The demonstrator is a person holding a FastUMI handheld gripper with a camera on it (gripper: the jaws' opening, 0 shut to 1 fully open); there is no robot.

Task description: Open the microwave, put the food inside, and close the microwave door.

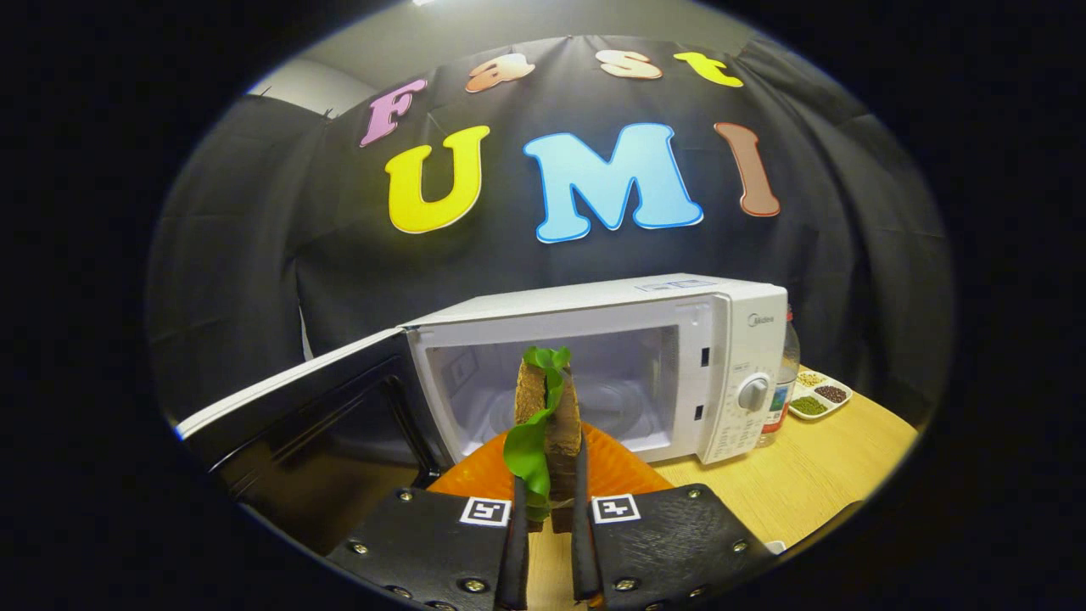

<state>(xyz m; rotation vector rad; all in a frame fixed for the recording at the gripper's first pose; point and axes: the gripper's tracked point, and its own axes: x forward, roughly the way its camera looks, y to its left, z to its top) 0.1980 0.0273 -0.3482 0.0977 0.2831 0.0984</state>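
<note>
The gripper [547, 501] is seen with its two fingers drawn narrow, and a sandwich [550, 424] is clamped between them, one finger pressed to each side. The sandwich is held upright on its edge: two brown slices of bread are seen, with a green lettuce leaf [528, 445] trapped between them. The leaf is curled over the top of the bread and is hung down the near face toward the fingers. On the gripper body, a square black-and-white marker [485, 511] is fixed beside each finger.

Just beyond and under the sandwich, an orange plate [615, 471] is seen on the wooden table [797, 484]. Whether the sandwich is touching the plate or lifted off it cannot be told.

Beyond the plate, a white microwave [730, 339] is placed on the table with its cavity laid open, facing the fingers. Its door [314, 416] is swung wide to the left, and the dark inner glass is turned toward the camera. A glass turntable [615, 403] is made out inside the pale cavity. A round dial [752, 393] is set on the control panel at the right of the opening.

Just to the right of the microwave, a bottle [785, 373] is stood, and beside it a white divided dish [821, 397] of small grains or seeds is laid on the table.
</note>
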